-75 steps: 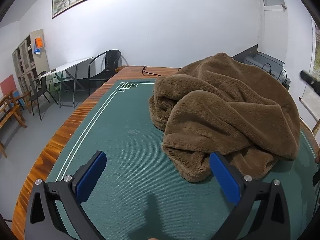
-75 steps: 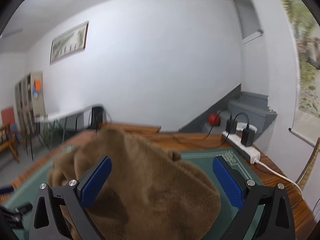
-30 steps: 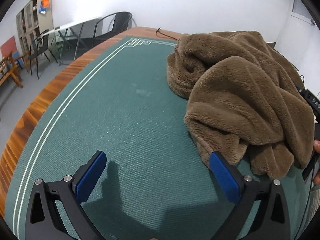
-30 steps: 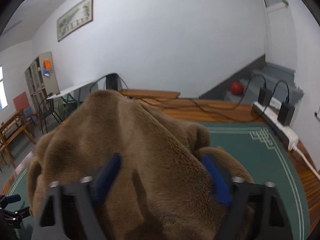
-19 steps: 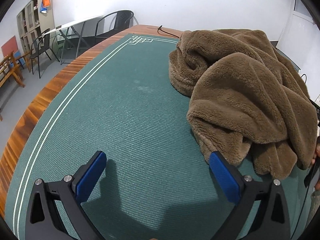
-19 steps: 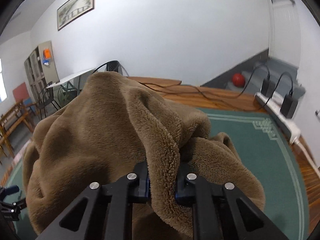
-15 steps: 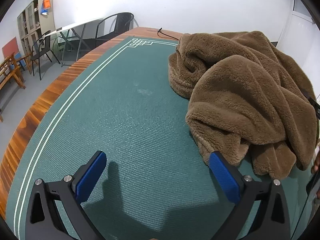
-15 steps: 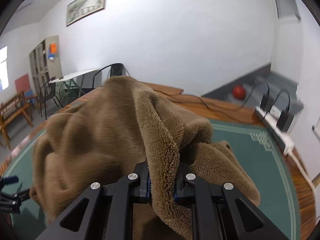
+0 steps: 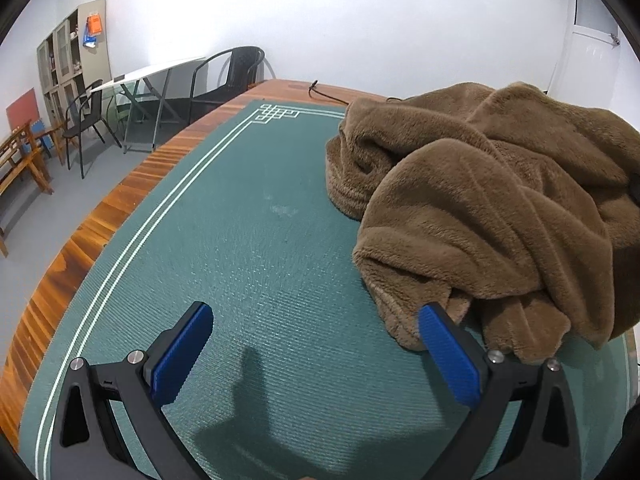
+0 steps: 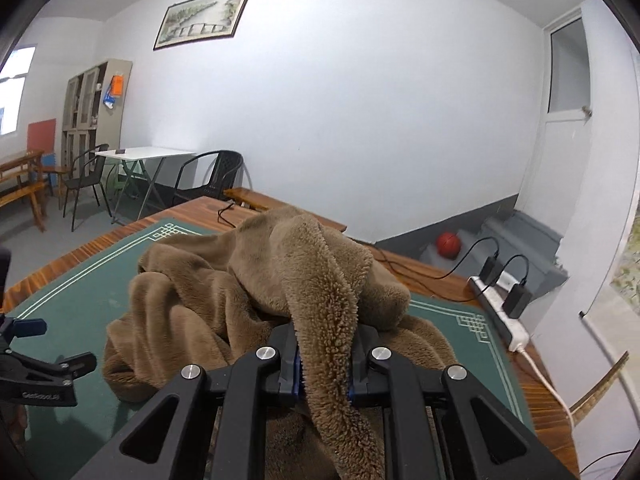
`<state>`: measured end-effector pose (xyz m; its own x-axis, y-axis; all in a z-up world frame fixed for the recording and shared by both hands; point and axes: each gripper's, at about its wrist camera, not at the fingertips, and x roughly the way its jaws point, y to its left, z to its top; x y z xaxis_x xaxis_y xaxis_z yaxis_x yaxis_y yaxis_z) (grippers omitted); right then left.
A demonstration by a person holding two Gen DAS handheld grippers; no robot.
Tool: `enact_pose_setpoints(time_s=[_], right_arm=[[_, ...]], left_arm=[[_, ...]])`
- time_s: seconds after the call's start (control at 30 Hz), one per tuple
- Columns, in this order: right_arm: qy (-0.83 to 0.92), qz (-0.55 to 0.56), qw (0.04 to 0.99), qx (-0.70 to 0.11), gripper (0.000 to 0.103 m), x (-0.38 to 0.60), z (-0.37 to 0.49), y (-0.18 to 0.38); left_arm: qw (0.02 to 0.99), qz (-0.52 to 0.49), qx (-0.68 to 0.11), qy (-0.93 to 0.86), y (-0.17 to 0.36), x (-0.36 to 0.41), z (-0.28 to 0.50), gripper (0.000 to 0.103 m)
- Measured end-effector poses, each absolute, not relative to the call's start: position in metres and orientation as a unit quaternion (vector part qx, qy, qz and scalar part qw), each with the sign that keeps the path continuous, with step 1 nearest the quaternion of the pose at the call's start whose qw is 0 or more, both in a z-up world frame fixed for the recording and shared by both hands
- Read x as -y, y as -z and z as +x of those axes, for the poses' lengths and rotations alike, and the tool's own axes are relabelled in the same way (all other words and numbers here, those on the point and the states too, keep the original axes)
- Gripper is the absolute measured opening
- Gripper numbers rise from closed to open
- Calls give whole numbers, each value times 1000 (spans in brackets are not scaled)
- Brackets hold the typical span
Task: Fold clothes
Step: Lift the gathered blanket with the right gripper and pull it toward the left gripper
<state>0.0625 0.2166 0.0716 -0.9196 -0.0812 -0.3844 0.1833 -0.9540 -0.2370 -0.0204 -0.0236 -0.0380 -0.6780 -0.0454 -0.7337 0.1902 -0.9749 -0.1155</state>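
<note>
Bare green mat (image 9: 240, 248) open across the left and centre of the left wrist view, heaped brown fleece garment (image 9: 480, 200) blocking the right half, its hem touching the spread left claw (image 9: 316, 344), power strip (image 10: 500, 300) along the desk's (image 10: 192, 208) right edge

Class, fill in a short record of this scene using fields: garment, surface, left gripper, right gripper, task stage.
garment: brown fleece garment, crumpled in a heap
surface: green mat on a wooden table
left gripper: left gripper open, above bare mat, its right finger beside the heap's near edge
right gripper: right gripper shut on a fold of the fleece
task stage: not yet spread flat or folded
</note>
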Motion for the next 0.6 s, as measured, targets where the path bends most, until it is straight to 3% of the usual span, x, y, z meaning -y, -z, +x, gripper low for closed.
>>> enact_pose_setpoints(time_s=[0.4,0.6], right_arm=[[981,137,82,-113,16,-232,172,-105],[980,159,90,-75,16,-250,225,-77]], left_arm=[[52,335,-82,937,2,11,8,103],[63,299,-45,951,-11,0,22,103]])
